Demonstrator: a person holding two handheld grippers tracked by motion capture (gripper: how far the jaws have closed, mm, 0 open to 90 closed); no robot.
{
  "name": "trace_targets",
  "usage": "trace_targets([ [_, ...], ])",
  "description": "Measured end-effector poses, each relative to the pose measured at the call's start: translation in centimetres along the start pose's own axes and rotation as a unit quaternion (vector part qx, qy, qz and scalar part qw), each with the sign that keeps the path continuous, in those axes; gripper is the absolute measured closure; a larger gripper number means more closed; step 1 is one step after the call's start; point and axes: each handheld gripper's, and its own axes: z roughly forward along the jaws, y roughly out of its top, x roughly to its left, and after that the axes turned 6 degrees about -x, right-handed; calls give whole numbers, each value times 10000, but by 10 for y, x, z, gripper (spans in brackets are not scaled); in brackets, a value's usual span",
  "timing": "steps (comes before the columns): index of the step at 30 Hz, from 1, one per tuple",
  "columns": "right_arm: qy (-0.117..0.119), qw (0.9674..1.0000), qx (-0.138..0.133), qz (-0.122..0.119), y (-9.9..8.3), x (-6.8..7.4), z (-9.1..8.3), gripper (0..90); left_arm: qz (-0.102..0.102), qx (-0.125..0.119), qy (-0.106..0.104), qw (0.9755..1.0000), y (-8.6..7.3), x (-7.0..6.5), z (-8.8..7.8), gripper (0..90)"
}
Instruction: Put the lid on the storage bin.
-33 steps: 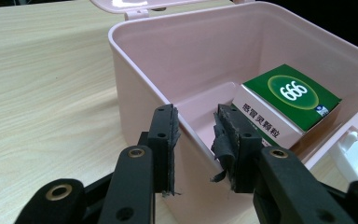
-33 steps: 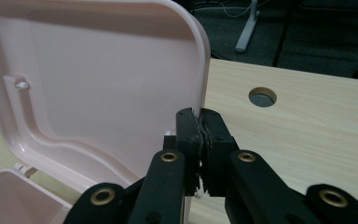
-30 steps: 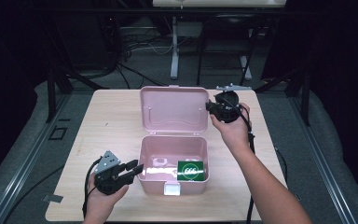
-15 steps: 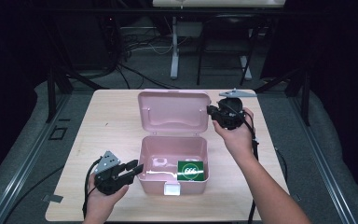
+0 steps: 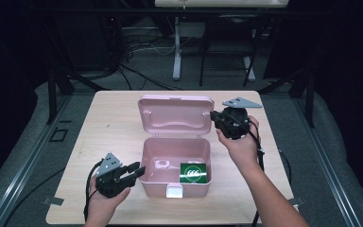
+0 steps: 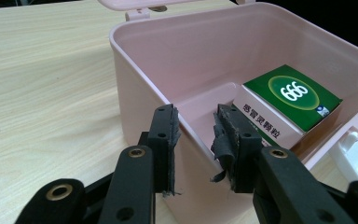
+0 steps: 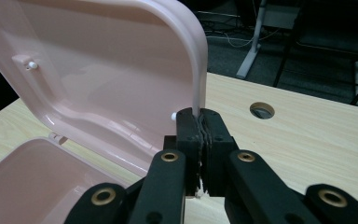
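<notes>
The left gripper sits at the near left corner of the pink box, its jaws parted and gripping nothing. In the left gripper view the box's left wall passes between the two pads, one outside and one over the inside, though whether either pad touches the wall cannot be told. Ahead of that gripper and to its right, inside the box, lies a green carton marked 666, flat on the floor against the far-side wall.

The box looks like thin moulded plastic: light, fairly stiff, smooth enough to slip between worn pads. It would likely slide on the table if pushed, so a hold on the wall rim is the sensible place to steady it.

Further right, the lid stands raised behind the box, hinged at the back edge. The right gripper is clenched on the lid's right edge; in the right gripper view the thin rim runs down into the closed pads. The lid probably flexes a little, and its curved edge gives a narrow bite, so a squeeze square across the rim near the corner should hold best. A round hole in the table lies beyond that gripper, to its right.
</notes>
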Motion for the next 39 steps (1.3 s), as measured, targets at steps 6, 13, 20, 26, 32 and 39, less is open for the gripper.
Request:
trace_targets([
  [6,-68,9999,-88,-123,-5,5,-6,873,4,7,1,10000,0,0,0,683],
  [13,-8,9998,-216,18,-14,7,-15,867,5,8,2,10000,0,0,-1,685],
  [20,31,9993,-340,133,-21,9,-21,861,-2,9,4,10000,0,0,-1,685],
  [26,70,9989,-416,209,-28,11,-28,860,-5,7,14,10000,0,0,-1,686],
  [32,129,9985,-471,256,-33,12,-32,860,-2,-12,14,10000,3,2,-3,706],
  [39,70,9986,-510,152,-36,15,-34,861,4,-152,81,9999,14,5,-7,684],
])
